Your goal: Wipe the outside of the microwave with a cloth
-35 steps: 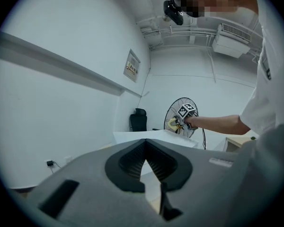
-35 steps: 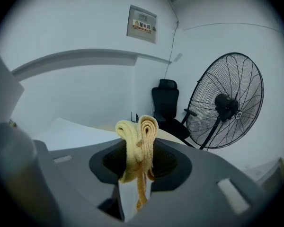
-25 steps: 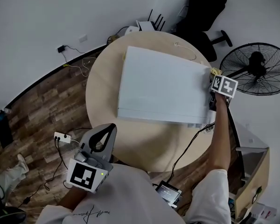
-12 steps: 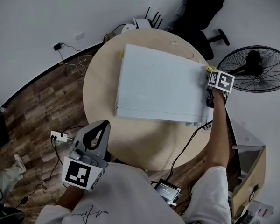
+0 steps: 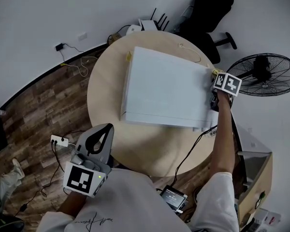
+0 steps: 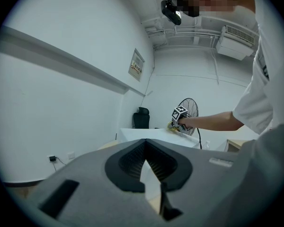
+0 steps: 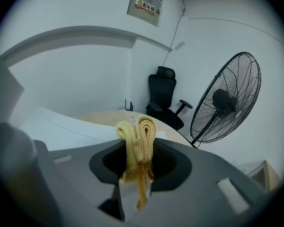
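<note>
Right gripper (image 7: 136, 176) tight on yellow cloth (image 7: 138, 136), long axis along gripper, at microwave (image 5: 164, 88) corner.

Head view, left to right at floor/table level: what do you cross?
power strip → left tongs → microwave → right tongs, gripping the cloth → fan

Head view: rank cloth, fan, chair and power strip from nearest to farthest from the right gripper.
1. Cloth, in the right gripper's jaws.
2. Fan, to its right.
3. Chair, beyond the table.
4. Power strip, floor, far left.
</note>
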The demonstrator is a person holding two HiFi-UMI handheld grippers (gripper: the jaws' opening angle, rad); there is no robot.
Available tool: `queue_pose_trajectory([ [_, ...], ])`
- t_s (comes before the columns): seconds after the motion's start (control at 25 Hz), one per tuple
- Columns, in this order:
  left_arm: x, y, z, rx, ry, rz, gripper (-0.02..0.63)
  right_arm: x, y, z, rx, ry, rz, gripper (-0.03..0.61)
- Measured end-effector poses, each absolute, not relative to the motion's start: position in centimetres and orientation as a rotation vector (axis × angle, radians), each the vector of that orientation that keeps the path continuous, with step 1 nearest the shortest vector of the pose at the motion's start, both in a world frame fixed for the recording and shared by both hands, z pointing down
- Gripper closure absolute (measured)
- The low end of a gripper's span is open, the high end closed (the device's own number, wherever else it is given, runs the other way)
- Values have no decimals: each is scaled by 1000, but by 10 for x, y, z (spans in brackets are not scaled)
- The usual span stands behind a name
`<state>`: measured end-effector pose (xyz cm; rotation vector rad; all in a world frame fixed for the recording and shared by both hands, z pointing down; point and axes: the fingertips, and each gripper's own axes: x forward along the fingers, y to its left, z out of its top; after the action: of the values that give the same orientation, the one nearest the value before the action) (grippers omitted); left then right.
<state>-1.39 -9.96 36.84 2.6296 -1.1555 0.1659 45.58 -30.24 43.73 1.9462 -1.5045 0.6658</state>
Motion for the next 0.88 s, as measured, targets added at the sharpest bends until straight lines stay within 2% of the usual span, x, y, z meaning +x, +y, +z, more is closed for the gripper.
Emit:
queue_pose_trajectory([
  [0.88,-69,-98,357,2637,-1163,92,623,335,-322,434,1912,-1653,720,454],
])
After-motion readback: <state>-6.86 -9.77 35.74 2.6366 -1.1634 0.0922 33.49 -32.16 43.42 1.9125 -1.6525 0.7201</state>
